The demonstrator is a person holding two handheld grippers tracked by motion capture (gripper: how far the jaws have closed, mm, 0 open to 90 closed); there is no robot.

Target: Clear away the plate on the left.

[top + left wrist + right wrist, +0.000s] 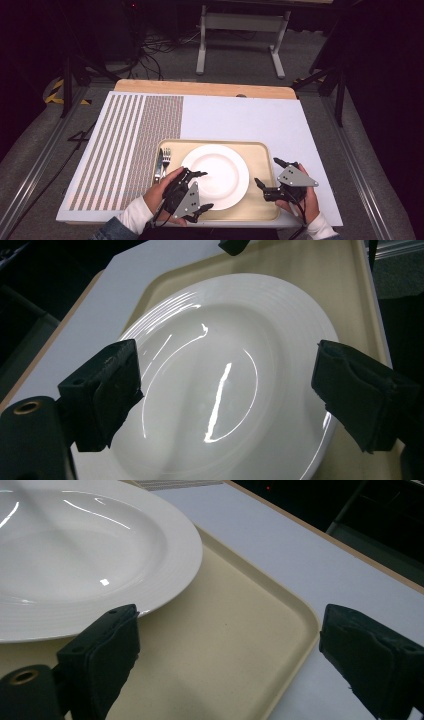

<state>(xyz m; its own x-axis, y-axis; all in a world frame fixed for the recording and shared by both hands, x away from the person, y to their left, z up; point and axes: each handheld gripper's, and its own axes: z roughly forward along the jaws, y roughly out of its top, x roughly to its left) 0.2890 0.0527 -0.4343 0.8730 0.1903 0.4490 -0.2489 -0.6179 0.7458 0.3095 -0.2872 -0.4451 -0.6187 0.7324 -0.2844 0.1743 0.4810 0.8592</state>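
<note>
A white plate (215, 175) lies in the middle of a beige tray (257, 155) near the table's front edge. A fork (166, 157) and a knife (158, 165) lie side by side in the tray's left end. My left gripper (202, 190) is open at the plate's front left rim, its jaws spread wide over the plate (220, 390). My right gripper (270, 173) is open over the tray's right end, empty. In the right gripper view its jaws straddle the tray's rim (300, 610), with the plate (75, 555) at upper left.
A striped mat (130, 145) covers the left part of the white tabletop (250, 117). A wooden strip (200, 88) runs along the far edge. Beyond stand a white table frame (240, 30) and floor cables (150, 50). Metal rails flank the table.
</note>
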